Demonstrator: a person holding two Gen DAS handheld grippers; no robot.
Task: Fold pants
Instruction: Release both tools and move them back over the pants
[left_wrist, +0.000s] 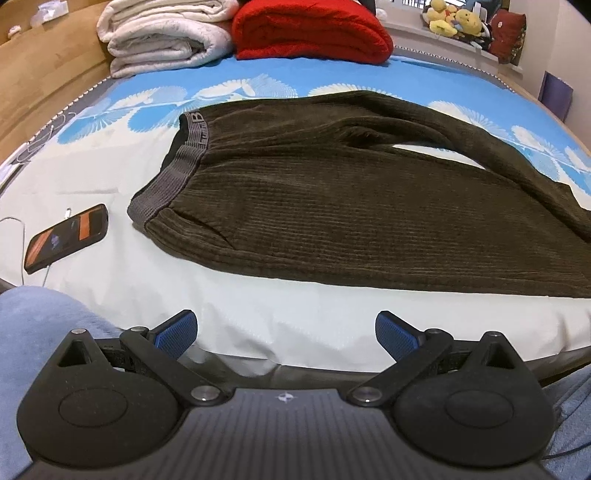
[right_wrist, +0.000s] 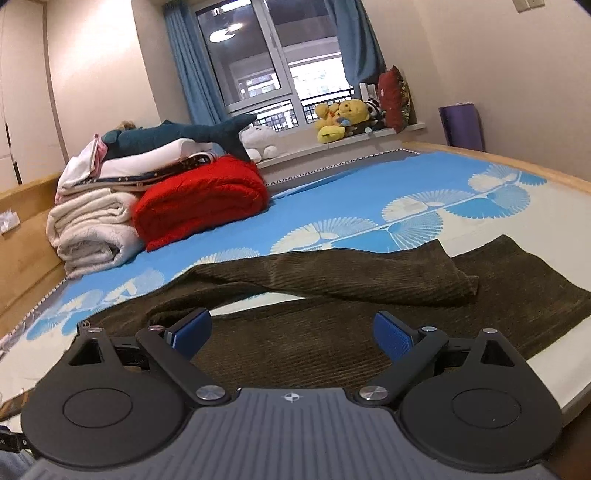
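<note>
Pants (left_wrist: 332, 206) lie spread out on the bed (left_wrist: 258, 321), dark brown corduroy, grey waistband (left_wrist: 177, 166) off to the left in the left wrist view and the legs running away to the right. The far leg (right_wrist: 332, 277) is folded back across the near one, its cuff end resting on top of the lower leg.

Left gripper (left_wrist: 286, 336) hangs over the near edge of the mattress, blue pads (left_wrist: 177, 338) spread wide with nothing between them but white sheet. The pants sit ahead of those fingertips, well clear, no contact at all.

Right gripper (right_wrist: 291, 336) is in closer: its jaws stand wide apart and the corduroy lies directly beneath and ahead of the fingers (right_wrist: 393, 336), filling the gap between them, though neither pad presses on the cloth. Nothing gripped on either side.

Off to the left of the waistband a phone (left_wrist: 66, 238) rests on the sheet with a white cable beside it. At the head of the bed, a red blanket (right_wrist: 199, 199) sits folded next to a stack of white ones (right_wrist: 92, 236), and a plush shark (right_wrist: 177, 134) lies atop the pile.
</note>
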